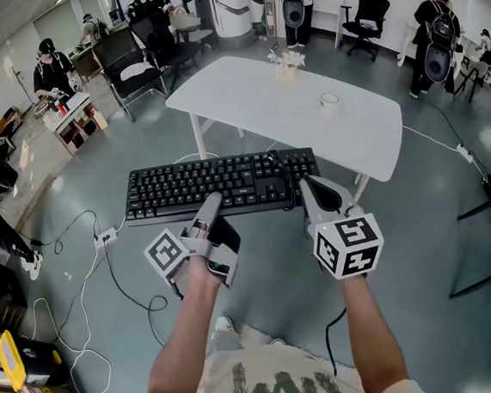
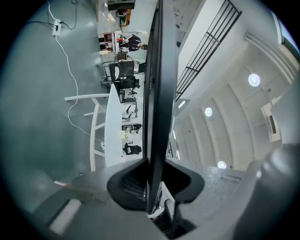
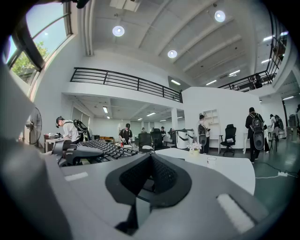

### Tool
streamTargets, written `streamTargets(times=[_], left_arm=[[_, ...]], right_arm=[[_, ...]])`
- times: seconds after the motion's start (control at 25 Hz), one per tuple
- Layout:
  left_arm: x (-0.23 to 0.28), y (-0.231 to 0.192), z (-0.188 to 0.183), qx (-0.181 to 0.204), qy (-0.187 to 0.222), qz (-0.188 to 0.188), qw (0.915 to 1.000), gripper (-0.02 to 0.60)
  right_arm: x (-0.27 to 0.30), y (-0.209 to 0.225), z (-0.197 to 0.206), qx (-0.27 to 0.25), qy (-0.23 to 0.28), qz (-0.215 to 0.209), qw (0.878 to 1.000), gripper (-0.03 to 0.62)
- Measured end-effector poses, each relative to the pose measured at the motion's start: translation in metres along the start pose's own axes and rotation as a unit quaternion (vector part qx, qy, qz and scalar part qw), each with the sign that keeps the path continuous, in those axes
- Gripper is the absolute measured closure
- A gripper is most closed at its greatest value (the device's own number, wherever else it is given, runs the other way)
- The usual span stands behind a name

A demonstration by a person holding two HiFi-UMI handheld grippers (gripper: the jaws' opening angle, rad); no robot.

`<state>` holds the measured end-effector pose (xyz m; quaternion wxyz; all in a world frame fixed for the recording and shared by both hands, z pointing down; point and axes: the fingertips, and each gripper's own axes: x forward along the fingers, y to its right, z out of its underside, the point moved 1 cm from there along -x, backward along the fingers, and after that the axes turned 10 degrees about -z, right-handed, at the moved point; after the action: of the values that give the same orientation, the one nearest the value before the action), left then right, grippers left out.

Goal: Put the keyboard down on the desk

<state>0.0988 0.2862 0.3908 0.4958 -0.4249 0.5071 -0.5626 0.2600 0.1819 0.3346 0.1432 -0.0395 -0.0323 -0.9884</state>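
- Item: keyboard (image 1: pixel 218 185), black, full-size. It is held in the air over the floor (image 1: pixel 269 258), short of the desk (image 1: pixel 253 95), which lies from 12 to 2 o'clock of it in the head view.
- Attitude: keys up and close to level. The long axis runs 9 to 3 o'clock across the head view, with the number pad end at 3 o'clock. The near long edge faces the person at 6 o'clock.
- Attachment: a black cable (image 1: pixel 289 183) crosses the top near the number pad end and drops over the near edge.
- Left claw (image 1: pixel 210 205): closed narrow on the near long edge, about midway along. Its own view shows the keyboard (image 2: pixel 157 93) edge-on, clamped between the jaws.
- Right claw (image 1: pixel 312 189): jaws together with nothing between them, beside the 3 o'clock end. The keyboard (image 3: pixel 105 147) sits at 9 o'clock in its view.
- Desk contents: cup (image 1: pixel 330 101) at 3 o'clock and flower pot (image 1: pixel 286 65) toward 12 o'clock. The 9 o'clock part of the top is bare.
- Handling, judged: only one claw grips, at mid-edge, so the far edge may sag. Carry it level toward 12 o'clock over the bare part.
- Handling, judged: lower until the whole underside rests flat, long axis along the desk, then loosen. Keep the cable off the cup.
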Motion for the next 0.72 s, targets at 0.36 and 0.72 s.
streamTargets(times=[0.36,0.72], left_arm=[[0.009,-0.015,-0.010,0.001,-0.005,-0.005,1.0000,0.491],[0.055,-0.041,-0.062,-0.006,-0.025,0.002,0.9997,0.491]], right_arm=[[0.011,0.006,0.010,0.007,-0.001,0.008,1.000,0.595],[0.076,0.019,0.022,0.004,-0.014,0.026,1.000,0.595]])
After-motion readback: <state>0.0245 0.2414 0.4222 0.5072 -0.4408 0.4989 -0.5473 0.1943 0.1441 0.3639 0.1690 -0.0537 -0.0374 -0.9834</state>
